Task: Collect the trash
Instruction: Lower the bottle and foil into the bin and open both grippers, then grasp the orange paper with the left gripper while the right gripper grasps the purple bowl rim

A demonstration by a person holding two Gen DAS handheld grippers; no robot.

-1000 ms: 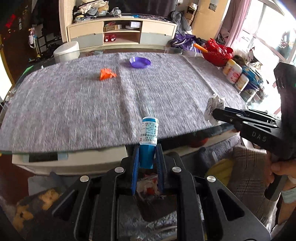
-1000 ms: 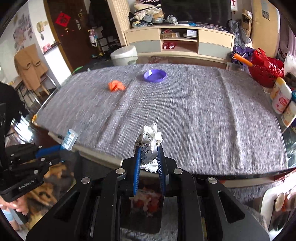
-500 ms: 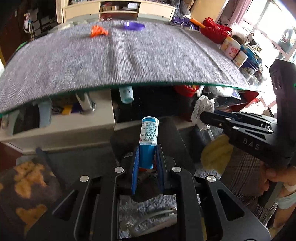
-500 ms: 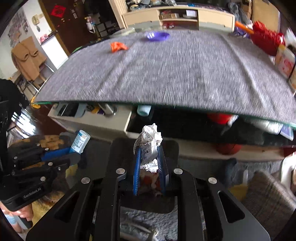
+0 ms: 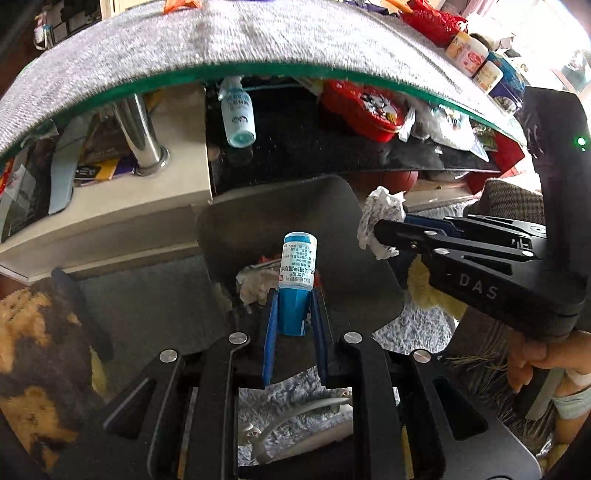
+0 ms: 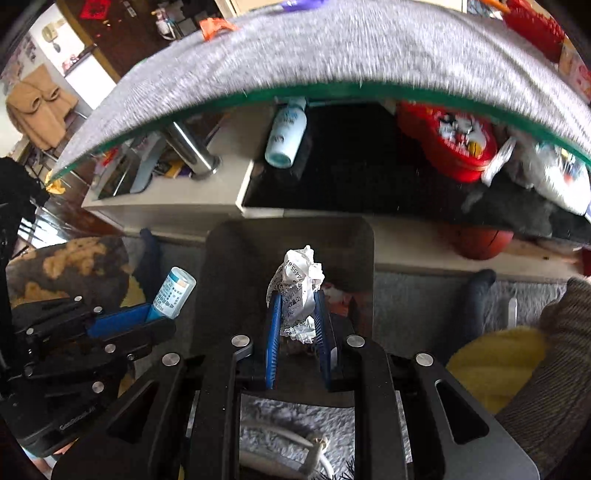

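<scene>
Both tongs are loaded right now. My left tongs (image 5: 293, 317) are clamped on a small blue bottle (image 5: 297, 275) with a white printed label, gripped at its lower end so the cap end sticks out past the tips. My right tongs (image 6: 298, 317) are squeezed tight on a crumpled paper wad (image 6: 299, 284) with print on it.

Both sit below the near edge of the bench (image 5: 258, 40), which is covered in a grey cloth, and they point down at a dark bin (image 5: 258, 218) standing on the floor just in front of the bench's lower shelf. I can see a few scraps of paper and something red already lying in the bin. The bottle looks to be over the bin opening; the paper wad shows against the bin's far wall in the right wrist view, so I'd say it's lined up too, though in the left wrist view it looks nearer the bin's right rim.

Progress-wise: 2 pieces picked up, neither dropped yet, so letting go is the next bit. Left to do after that, as far as I can see: an orange scrap (image 6: 216, 26) is lying near the far edge of the bench. A purple dish (image 6: 301, 3) sits close to it, and I can't tell if that counts as trash.
</scene>
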